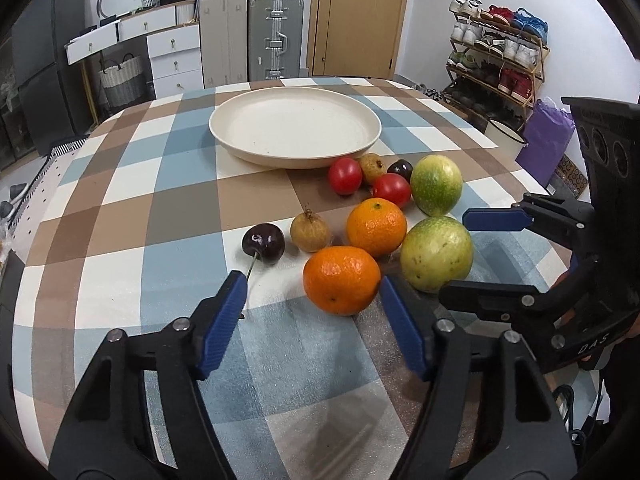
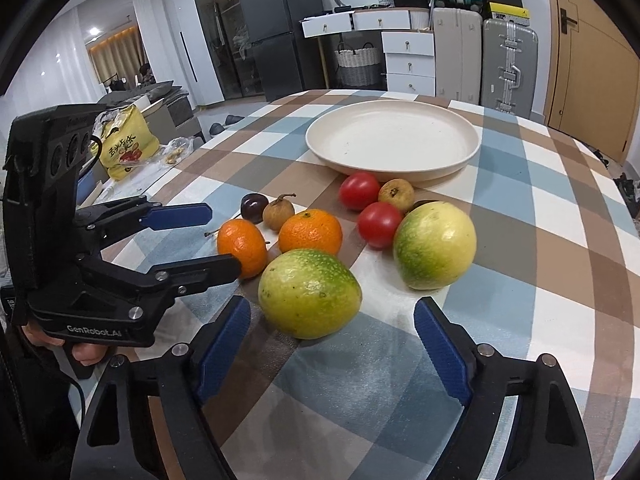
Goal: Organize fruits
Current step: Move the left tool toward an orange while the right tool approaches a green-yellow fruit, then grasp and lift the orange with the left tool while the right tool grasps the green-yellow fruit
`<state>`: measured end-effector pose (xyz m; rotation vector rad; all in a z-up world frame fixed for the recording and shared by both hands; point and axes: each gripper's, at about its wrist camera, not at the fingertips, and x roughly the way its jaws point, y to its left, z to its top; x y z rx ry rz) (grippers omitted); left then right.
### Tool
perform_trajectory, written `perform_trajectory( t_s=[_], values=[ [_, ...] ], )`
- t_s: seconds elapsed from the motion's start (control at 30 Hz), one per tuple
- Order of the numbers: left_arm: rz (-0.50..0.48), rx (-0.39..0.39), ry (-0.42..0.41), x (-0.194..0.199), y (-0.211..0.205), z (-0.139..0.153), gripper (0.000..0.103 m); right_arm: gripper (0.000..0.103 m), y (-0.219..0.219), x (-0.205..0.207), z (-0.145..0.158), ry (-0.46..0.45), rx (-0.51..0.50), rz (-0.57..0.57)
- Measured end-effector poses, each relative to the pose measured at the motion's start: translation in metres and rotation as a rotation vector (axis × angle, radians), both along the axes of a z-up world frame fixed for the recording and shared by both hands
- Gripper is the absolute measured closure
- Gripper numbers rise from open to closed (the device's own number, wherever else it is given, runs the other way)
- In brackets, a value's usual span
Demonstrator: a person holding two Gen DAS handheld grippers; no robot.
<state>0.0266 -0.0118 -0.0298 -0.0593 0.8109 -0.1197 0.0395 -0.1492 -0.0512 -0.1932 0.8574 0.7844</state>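
The cream plate sits bare near the far edge of the checked tablecloth, and every fruit lies on the near side of it. Just in front of the plate's near rim are two red tomatoes, a small tan fruit and a dark plum, bunched and touching or nearly so. Nearer the camera than those lie two oranges: the far orange and the near orange, close against each other. To their plate-left are a brown knobbly fruit, its little crown turned up, and a dark cherry whose stem runs from it away from the plate toward the left gripper. Two green-yellow oval fruits lie on the right: the far green fruit stands fairly upright, and the near green fruit lies with its long axis roughly across the right wrist view. The left gripper's jaws stand partly open on either side of the near orange; the right pad is at its flank, but contact cannot be judged, and the left pad is clear of it. The right gripper holds its jaws wide, with the near green fruit just ahead of its fingertips and untouched. Open cloth lies left of the cherry and all round the plate's left side; the table edge curves off close behind the plate.
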Motion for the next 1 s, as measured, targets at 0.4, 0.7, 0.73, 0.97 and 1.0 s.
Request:
perform_trajectory(
  t_s=[0.4, 0.7, 0.73, 0.97, 1.0],
  values=[
    [-0.068, -0.076, 0.033, 0.0, -0.003, -0.003, 0.067, 0.037, 0.009, 0.007, -0.002, 0.042, 0.018, 0.016],
    [-0.071, -0.097, 0.0, -0.007, 0.001, 0.003, 0.07, 0.048, 0.009, 0.002, 0.001, 0.029, 0.02, 0.021],
    [-0.07, -0.097, -0.002, -0.007, 0.001, 0.004, 0.071, 0.048, 0.008, 0.001, 0.001, 0.025, 0.019, 0.018],
    [-0.072, -0.128, 0.022, -0.005, 0.004, 0.003, 0.07, 0.048, 0.003, -0.002, 0.004, 0.017, 0.013, 0.011],
    [-0.071, -0.13, 0.026, -0.004, 0.004, 0.002, 0.069, 0.048, 0.002, -0.002, 0.004, 0.017, 0.017, 0.009]
  ],
)
